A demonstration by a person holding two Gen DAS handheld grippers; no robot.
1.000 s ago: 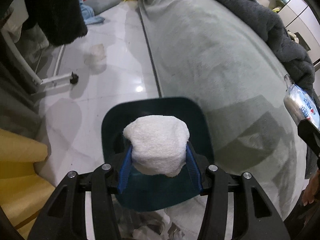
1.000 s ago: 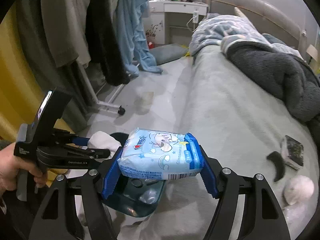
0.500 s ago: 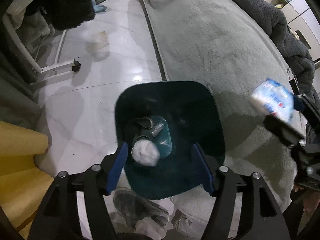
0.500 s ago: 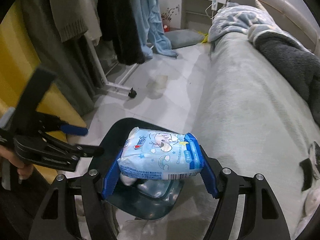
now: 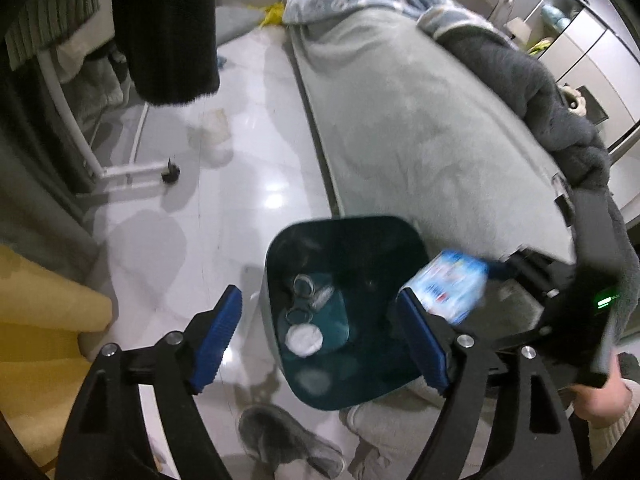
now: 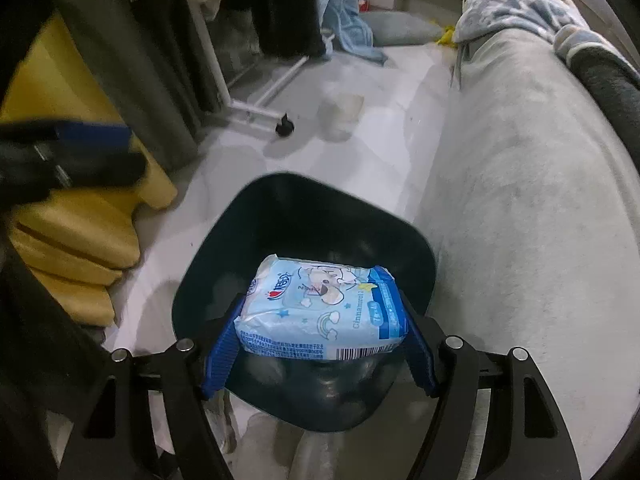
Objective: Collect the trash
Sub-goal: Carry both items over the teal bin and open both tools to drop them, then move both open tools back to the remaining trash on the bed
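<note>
One tissue pack (image 6: 320,312) was gripped across its short ends by the right gripper (image 6: 318,344), at lower centre, above the bin (image 6: 304,220). The left gripper (image 5: 320,340) was spread wide, empty. The pack was judged light, soft, slippery-wrapped; end-on squeezing suited it.

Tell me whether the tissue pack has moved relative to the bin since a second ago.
Yes. The tissue pack went from beside the bed to directly over the bin.

Blue tissue pack (image 6: 320,312) above dark bin (image 6: 304,216)
</note>
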